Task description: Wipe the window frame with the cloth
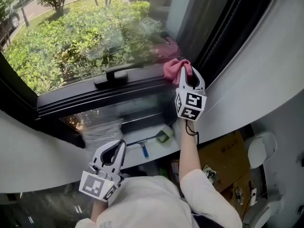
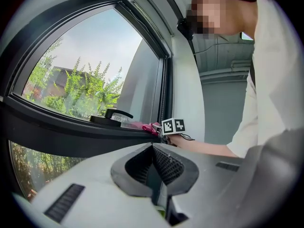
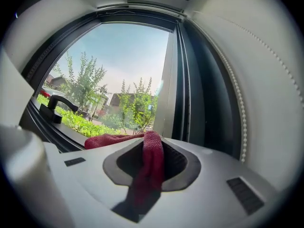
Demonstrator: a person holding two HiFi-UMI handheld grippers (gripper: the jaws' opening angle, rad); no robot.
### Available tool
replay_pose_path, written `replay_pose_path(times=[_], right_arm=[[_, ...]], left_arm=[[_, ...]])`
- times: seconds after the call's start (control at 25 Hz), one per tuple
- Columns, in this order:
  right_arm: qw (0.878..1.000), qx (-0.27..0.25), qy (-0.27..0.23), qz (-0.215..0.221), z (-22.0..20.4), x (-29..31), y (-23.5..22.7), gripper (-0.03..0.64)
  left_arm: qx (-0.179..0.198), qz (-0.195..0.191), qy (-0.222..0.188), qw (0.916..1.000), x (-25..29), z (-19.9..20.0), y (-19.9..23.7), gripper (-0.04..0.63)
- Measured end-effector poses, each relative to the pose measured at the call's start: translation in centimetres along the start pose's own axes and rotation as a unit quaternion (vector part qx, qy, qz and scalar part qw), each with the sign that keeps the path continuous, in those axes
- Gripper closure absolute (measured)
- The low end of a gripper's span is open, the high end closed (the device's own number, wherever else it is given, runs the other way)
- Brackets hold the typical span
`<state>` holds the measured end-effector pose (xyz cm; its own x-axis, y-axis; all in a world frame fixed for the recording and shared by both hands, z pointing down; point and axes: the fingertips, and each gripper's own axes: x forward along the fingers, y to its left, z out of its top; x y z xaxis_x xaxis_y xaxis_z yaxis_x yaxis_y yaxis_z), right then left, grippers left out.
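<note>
Cloth of dark pink woven fabric (image 1: 174, 69) is lying bunched on the black horizontal rail of the window frame (image 1: 90, 98), at the rail's right end, just beside the corner where the dark upright (image 1: 223, 37) is rising. The right gripper (image 1: 188, 71) is pinching one fold of this cloth between its jaws; its own view shows the fold running up through them and the rest trailing left along the rail. To the right the cloth is nearly boxed in by the upright and a white bead cord (image 3: 236, 106). To the left a bare stretch of rail is running to the black lever handle (image 1: 112, 76), and more rail is continuing beyond it. The left gripper (image 1: 122, 143) is hanging low, well apart from the frame, its jaws pressed together with nothing between them. Counting: one cloth, one handle, two grippers. One blue-handled squeegee (image 1: 143, 147) is lying on the ledge below the frame.
</note>
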<state>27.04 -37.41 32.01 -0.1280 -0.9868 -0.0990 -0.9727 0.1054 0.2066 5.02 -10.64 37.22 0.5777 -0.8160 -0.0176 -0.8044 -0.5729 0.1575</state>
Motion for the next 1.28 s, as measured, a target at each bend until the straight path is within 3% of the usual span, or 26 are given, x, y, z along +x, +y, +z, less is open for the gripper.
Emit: replay_pose_path(times=[0.48, 0.96, 1.28], right_arm=[[1.000, -0.024, -0.004, -0.003, 0.1, -0.5, 1.1, 0.525], [0.999, -0.042, -0.009, 0.027, 0.5, -1.5, 3.8, 0.525], [0.998, -0.061, 0.004, 0.026, 0.8, -1.6, 5.5, 0.525]], left_arm=[[-0.010, -0.012, 0.004, 0.9999, 1.0, -0.7, -0.8, 0.584], [-0.020, -0.008, 0.003, 0.9998, 2.0, -1.9, -2.5, 0.584], [-0.016, -0.006, 0.002, 0.9998, 0.9, -1.0, -1.0, 0.584]])
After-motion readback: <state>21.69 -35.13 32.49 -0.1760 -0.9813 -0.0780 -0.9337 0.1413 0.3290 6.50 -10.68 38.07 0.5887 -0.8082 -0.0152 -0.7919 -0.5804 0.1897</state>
